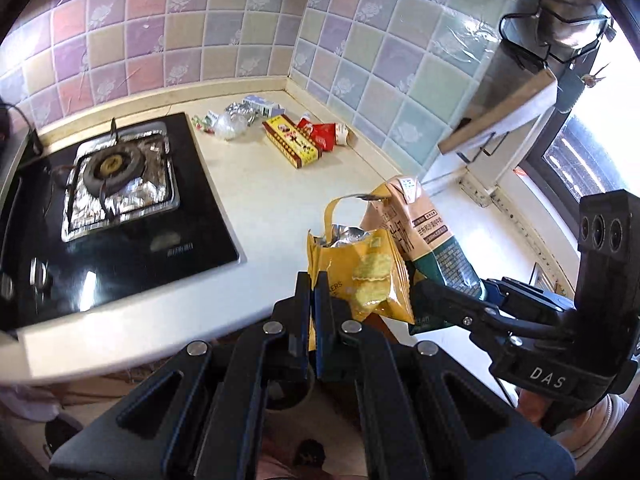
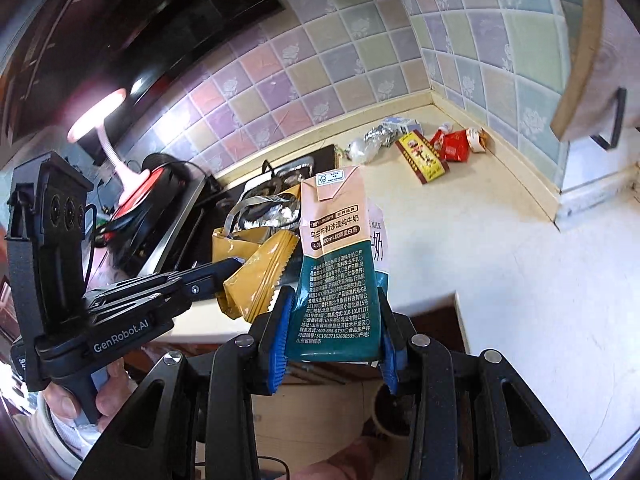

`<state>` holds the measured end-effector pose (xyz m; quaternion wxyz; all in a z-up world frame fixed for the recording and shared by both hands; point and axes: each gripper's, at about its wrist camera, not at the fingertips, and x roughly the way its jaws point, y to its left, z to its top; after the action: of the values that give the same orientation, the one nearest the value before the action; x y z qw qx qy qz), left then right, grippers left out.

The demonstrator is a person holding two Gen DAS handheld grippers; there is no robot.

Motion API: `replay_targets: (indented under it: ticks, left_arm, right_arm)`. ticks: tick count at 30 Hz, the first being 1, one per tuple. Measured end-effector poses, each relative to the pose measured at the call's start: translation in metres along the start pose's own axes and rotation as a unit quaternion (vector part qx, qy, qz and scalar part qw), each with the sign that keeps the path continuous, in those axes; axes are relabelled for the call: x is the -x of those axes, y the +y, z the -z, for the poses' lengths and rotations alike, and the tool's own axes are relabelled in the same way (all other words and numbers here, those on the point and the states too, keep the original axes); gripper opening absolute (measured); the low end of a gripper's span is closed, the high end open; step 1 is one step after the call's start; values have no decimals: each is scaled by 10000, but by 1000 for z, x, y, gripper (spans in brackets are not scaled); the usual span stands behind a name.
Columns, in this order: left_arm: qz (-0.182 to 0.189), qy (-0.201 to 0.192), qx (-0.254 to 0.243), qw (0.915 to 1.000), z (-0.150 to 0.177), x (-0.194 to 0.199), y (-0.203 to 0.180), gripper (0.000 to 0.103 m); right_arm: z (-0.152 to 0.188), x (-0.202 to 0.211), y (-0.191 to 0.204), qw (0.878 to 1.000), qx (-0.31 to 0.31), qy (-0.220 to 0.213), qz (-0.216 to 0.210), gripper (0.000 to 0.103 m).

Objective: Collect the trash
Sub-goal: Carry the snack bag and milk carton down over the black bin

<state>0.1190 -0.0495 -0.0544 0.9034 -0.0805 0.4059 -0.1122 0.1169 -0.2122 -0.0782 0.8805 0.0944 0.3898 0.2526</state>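
Between the left gripper's [image 1: 312, 292] shut jaws hangs a torn yellow foil snack bag [image 1: 360, 272]. The right gripper [image 2: 332, 336] squeezes a crushed pink-and-green milk carton [image 2: 340, 280]. Far ahead, a pile of wrappers and boxes [image 1: 280, 128] waits on the counter.

A home kitchen. A black glass gas hob [image 1: 120, 216] with foil round its burner is set into a pale countertop [image 1: 256, 184]. Pastel floral wall tiles [image 1: 168, 32] line the corner, and a dark range hood [image 2: 132, 32] hangs above
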Motion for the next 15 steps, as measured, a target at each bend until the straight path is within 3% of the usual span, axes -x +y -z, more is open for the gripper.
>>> replay_targets:
  ticks: [9, 15]
  left_arm:
    - [-61, 636, 236, 9977, 91, -21, -3, 0]
    - [-164, 1202, 328, 9921, 141, -68, 7, 0]
  right_arm:
    - [105, 13, -2, 9988, 20, 418, 244, 37]
    - [164, -25, -22, 9944, -141, 855, 601, 37]
